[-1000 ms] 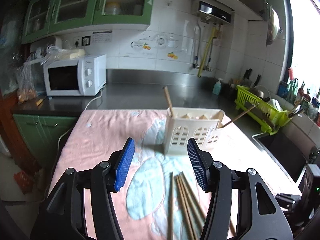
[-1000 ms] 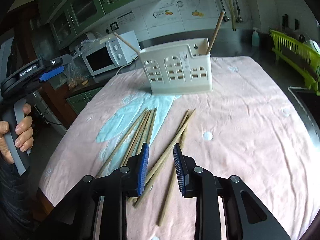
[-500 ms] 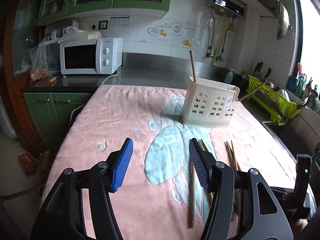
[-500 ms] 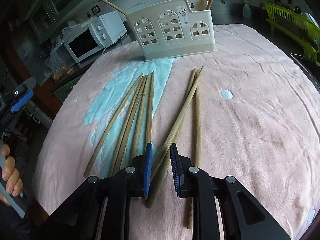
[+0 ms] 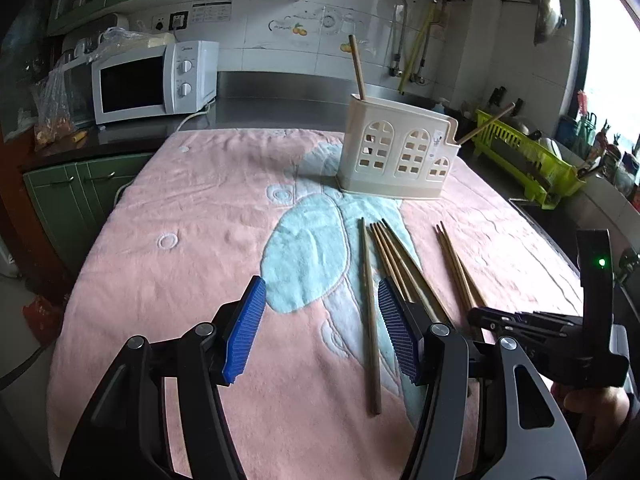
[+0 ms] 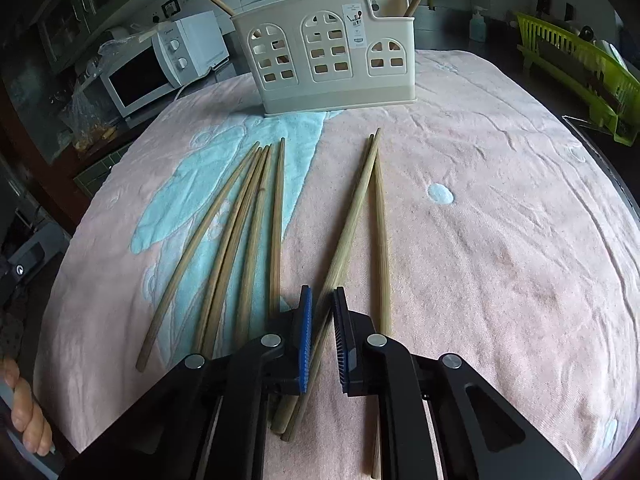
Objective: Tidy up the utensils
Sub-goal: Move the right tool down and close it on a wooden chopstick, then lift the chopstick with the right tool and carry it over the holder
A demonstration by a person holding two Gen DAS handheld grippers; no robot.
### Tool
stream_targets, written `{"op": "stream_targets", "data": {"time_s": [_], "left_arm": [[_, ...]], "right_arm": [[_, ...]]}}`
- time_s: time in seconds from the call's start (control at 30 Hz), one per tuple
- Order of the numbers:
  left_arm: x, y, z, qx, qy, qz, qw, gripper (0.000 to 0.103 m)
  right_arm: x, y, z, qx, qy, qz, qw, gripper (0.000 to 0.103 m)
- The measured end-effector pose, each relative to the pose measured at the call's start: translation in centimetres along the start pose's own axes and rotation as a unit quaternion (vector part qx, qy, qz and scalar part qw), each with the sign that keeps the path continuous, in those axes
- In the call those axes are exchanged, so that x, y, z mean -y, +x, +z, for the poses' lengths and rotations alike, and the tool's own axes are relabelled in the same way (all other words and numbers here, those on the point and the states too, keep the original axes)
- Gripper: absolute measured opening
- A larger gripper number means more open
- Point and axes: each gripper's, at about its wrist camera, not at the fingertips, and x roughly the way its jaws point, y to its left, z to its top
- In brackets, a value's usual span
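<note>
**Right tongs straddling a chopstick, not yet pinched**

Left gripper (image 5: 320,334): pads spread wide, holding nothing, hovering over the pink towel (image 5: 168,280) on the near side of the utensil caddy (image 5: 396,152). One loose chopstick (image 5: 369,304) lies just inside its right pad.

Right gripper (image 6: 321,334): pads narrowed to a slim gap, low over the towel, astride the thick end of a chopstick (image 6: 352,216) from the right-hand pair. Gap shows on both sides of the wood; judged nearly closed, no grip yet.

Loose stock, left to right from the caddy's near face: a fan of four or five chopsticks (image 6: 236,224) on the blue patch, then the pair, tips together and pointing at the caddy.

Risks, as judged:
- A second stick lies under the pads beside the target; closing could catch both or flick one aside.
- Grip point sits at the butt end, so the long shaft may droop or swing on lifting.
- Round wood may roll on the soft pile.

Caddy: cream plastic, arched cut-outs, upright at the far end of the towel. Holds two chopsticks, one leaning out at each end. Other contents cannot be told.
</note>
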Motion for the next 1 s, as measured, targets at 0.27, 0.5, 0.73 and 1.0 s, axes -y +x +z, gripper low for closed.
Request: {"op": "stream_targets", "data": {"time_s": [0.27, 0.5, 0.73, 1.0], "left_arm": [[1.6, 1.4, -2.5, -0.039, 0.021, -0.024, 0.9987, 0.059], [3.0, 3.2, -4.3, -0.075, 0.040, -0.037, 0.9957, 0.042], [3.9, 5.3, -4.9, -0.099, 0.047, -0.053, 0.9926, 0.023], [4.3, 6.5, -4.7, -0.113, 0.039, -0.028, 0.9925, 0.016]], "right_arm": [[1.0, -1.1, -0.5, 0.016, 0.003, 0.004, 1.000, 0.007], [2.6, -3.1, -0.9, 0.055, -0.005, -0.011, 0.998, 0.007], [5.9, -3.0, -1.3, 0.057, 0.021, -0.021, 0.998, 0.007], [7.2, -1.8, -1.9, 0.039, 0.023, -0.011, 0.999, 0.007]]}}
